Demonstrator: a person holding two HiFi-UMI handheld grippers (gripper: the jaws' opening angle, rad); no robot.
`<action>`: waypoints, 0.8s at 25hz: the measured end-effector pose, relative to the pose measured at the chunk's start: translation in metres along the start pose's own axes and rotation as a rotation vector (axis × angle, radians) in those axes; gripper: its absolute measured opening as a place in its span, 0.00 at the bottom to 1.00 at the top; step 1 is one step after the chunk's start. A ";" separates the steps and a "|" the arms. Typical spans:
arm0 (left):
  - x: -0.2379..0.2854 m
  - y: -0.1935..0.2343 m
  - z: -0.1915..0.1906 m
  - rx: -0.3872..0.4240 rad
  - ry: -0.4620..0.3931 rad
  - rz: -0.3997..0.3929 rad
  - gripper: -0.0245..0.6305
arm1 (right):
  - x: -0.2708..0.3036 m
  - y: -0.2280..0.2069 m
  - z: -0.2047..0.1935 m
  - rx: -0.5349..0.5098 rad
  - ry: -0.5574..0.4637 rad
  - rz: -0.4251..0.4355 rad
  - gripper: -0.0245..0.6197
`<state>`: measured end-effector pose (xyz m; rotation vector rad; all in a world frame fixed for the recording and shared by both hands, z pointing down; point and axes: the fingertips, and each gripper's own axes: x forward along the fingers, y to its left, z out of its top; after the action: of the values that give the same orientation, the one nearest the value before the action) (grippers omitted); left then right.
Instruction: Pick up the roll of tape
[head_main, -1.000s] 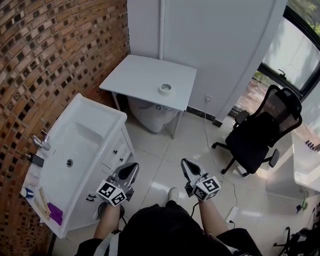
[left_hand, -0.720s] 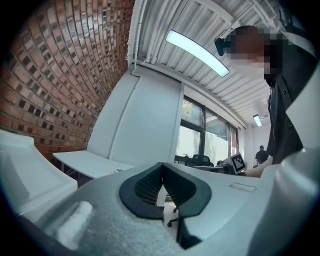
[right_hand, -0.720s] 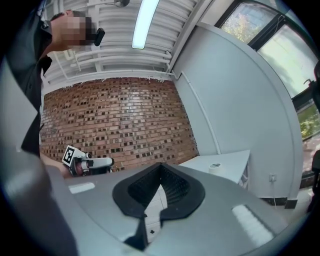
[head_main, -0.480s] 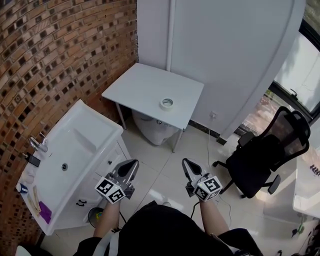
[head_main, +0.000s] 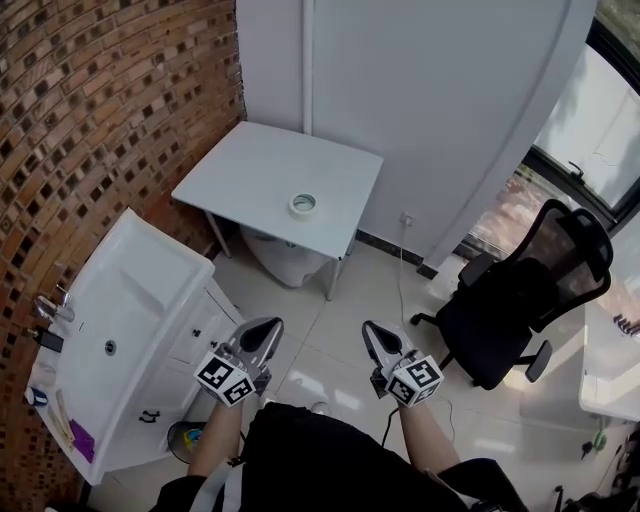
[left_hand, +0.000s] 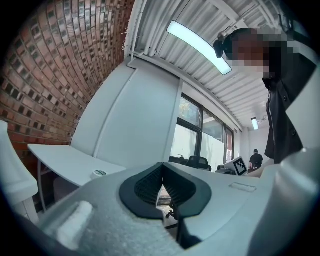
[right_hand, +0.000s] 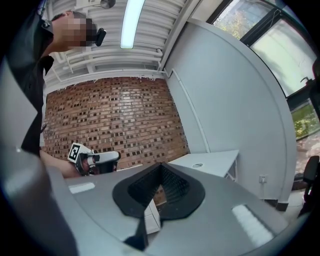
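Roll of tape (head_main: 302, 204): lies flat, hole upward, on the white desk (head_main: 250, 165), toward the 4 o'clock part of the top and near its front edge. From the person it is at about 12 o'clock and well apart from both tongs.
Left tongs (head_main: 262, 333): closed tip to tip with nothing between them; held level and pointing toward the desk.
Right tongs (head_main: 374, 335): also closed and empty, level, beside the left pair and aimed the same way.
Why held so: this looks like a carrying posture for the approach. The tape is far out of reach, so there is nothing to grip yet.
Why the tape suits a grasp: it lies alone on a bare top near the front edge, so either pair could probably reach it from the front.
Washbasin (head_main: 120, 330): at 9 o'clock of the left tongs, against the brick wall (head_main: 90, 120).
Office chair (head_main: 520, 300): at about 2 o'clock of the right tongs, clear of the way to the desk.
Still to do: get within reach, open one pair, then close it on the roll.
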<state>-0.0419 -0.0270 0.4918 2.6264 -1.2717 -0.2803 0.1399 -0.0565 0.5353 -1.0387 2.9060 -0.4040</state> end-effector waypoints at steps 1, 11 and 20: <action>0.004 0.001 -0.002 0.000 0.007 -0.004 0.04 | -0.001 -0.003 -0.002 0.004 0.006 -0.005 0.05; 0.042 0.060 -0.018 -0.028 0.058 -0.061 0.04 | 0.046 -0.035 0.002 0.004 0.003 -0.065 0.05; 0.105 0.138 0.001 0.007 0.053 -0.150 0.04 | 0.127 -0.079 0.031 -0.012 -0.039 -0.120 0.05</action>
<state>-0.0810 -0.1934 0.5196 2.7201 -1.0635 -0.2284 0.0933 -0.2024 0.5332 -1.2119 2.8244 -0.3661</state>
